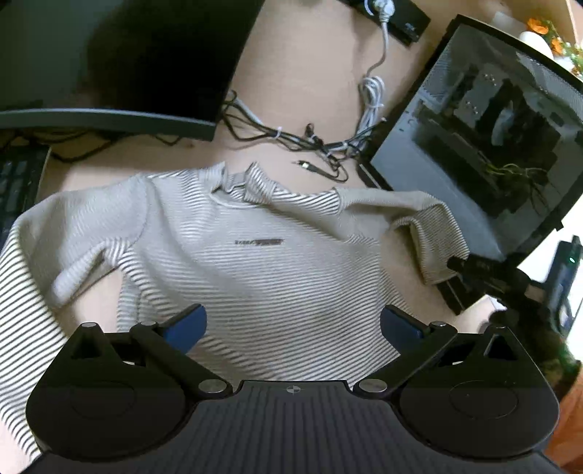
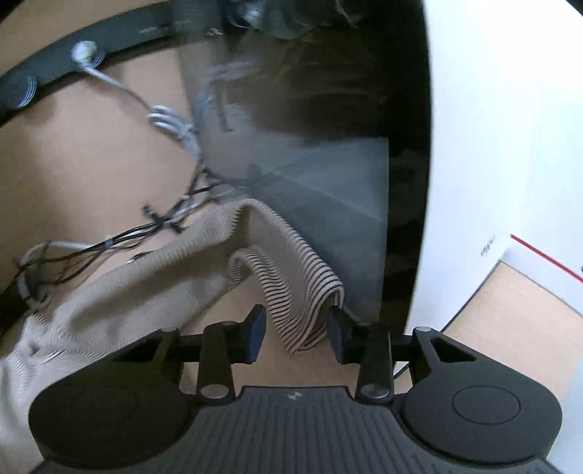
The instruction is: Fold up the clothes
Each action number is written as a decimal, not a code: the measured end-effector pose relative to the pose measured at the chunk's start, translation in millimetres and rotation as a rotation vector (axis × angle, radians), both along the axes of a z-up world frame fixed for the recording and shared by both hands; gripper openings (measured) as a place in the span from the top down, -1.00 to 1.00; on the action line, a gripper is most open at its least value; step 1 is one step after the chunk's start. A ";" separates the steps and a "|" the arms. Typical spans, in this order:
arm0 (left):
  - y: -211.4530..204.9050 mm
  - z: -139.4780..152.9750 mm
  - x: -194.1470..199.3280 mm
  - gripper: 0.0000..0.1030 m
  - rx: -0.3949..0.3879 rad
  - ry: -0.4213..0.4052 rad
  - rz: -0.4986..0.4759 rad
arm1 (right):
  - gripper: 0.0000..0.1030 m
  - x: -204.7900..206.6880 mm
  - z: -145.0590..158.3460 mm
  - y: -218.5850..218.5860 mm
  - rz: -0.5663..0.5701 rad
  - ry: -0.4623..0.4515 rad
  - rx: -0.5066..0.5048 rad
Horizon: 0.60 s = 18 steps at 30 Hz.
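Note:
A beige ribbed sweater (image 1: 255,262) lies face up on the wooden desk (image 1: 309,73), collar away from me, small dark logo on the chest. My left gripper (image 1: 293,326) is open above its lower body, blue pads wide apart. The sweater's right sleeve (image 1: 433,233) is bent toward the computer case. In the right wrist view my right gripper (image 2: 297,337) is open, and the sleeve cuff (image 2: 302,291) hangs in a fold between its blue pads. I cannot tell whether the pads touch it. The right gripper also shows in the left wrist view (image 1: 484,271).
A monitor (image 1: 120,62) stands at the back left with a keyboard (image 1: 18,182) beside it. A glass-sided computer case (image 1: 484,146) stands at the right, close to the sleeve. Tangled cables (image 1: 309,142) and a power strip (image 1: 397,14) lie behind the collar.

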<state>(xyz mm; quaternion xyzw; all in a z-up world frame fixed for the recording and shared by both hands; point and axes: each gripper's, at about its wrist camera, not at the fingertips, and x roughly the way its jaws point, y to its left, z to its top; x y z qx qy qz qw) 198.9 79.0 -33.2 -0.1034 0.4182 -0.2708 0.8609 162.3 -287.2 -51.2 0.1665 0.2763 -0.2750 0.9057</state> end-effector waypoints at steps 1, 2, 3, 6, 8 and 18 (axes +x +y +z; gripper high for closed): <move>2.6 0.3 -1.0 -1.00 0.009 0.004 0.007 | 0.33 3.3 -3.1 -1.1 -0.023 0.002 -0.002; 5.3 0.7 -2.1 -1.00 0.018 0.007 0.013 | 0.41 4.5 -5.3 -3.0 -0.036 0.003 -0.007; 8.5 1.1 -3.2 -1.00 0.028 0.010 0.021 | 0.59 8.0 -7.3 -4.6 -0.034 0.001 -0.011; 21.9 2.3 -5.2 -1.00 0.056 0.015 0.053 | 0.94 13.8 5.0 -7.5 0.043 -0.040 -0.012; 33.0 2.6 -5.4 -1.00 0.065 0.010 0.082 | 0.94 7.9 37.1 -5.9 0.114 -0.123 -0.029; 59.9 6.0 -2.6 -1.00 -0.028 -0.026 0.143 | 0.94 -19.1 217.0 35.0 0.472 -0.491 -0.138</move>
